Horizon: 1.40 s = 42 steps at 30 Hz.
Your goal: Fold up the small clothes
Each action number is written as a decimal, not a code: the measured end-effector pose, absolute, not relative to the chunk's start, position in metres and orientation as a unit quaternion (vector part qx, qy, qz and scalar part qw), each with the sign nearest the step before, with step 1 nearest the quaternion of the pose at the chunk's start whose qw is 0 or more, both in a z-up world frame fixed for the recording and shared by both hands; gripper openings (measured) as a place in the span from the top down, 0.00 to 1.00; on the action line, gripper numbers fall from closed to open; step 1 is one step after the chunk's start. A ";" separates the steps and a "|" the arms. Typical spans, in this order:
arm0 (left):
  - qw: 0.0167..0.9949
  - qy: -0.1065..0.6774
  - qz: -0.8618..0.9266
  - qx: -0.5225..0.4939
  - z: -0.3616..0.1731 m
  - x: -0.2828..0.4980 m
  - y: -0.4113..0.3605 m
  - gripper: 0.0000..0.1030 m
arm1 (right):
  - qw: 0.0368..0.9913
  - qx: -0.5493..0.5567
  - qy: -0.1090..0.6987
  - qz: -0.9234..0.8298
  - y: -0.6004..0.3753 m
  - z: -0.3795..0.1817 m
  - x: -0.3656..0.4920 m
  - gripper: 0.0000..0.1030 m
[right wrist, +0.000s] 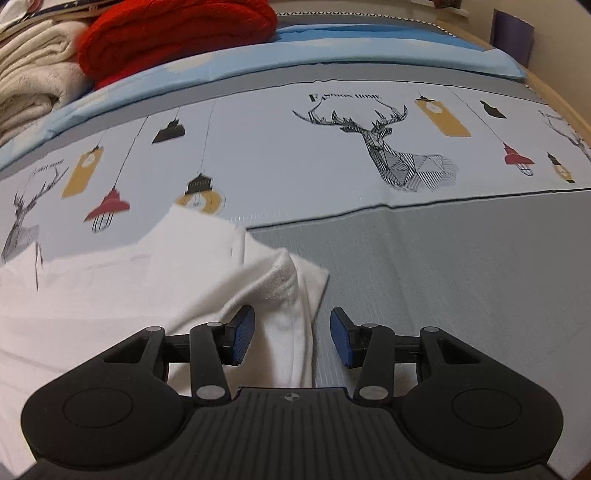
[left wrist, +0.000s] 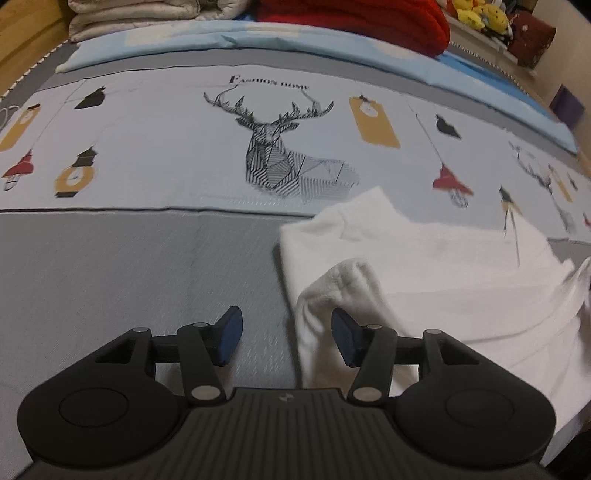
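A small white garment (left wrist: 424,258) lies partly folded on the bed, with a doubled-over flap (left wrist: 343,284) at its left edge. My left gripper (left wrist: 288,341) hovers open over that edge; the right blue pad (left wrist: 345,341) is over the cloth and the left pad (left wrist: 231,339) is over bare grey sheet. In the right wrist view the same garment (right wrist: 129,280) fills the lower left. My right gripper (right wrist: 291,336) is open astride the garment's right edge, with cloth between the jaws but not pinched.
The bed sheet (left wrist: 147,266) is grey near me and printed with deer and lamps farther back. A red blanket (right wrist: 166,37) and a folded cream blanket (right wrist: 33,74) lie at the far side on light blue bedding (left wrist: 332,48). Yellow plush toys (left wrist: 480,16) sit beyond.
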<state>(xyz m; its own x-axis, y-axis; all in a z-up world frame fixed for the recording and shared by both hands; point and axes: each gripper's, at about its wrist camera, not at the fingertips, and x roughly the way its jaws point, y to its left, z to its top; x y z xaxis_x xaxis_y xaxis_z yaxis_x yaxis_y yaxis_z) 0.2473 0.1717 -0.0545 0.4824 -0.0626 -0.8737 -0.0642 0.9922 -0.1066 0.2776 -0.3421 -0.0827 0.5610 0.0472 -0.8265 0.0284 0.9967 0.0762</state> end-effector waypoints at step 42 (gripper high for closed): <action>0.814 0.566 -0.068 -0.112 -0.075 0.237 0.183 0.63 | 0.860 0.114 0.498 0.015 -0.346 -0.085 0.290 0.56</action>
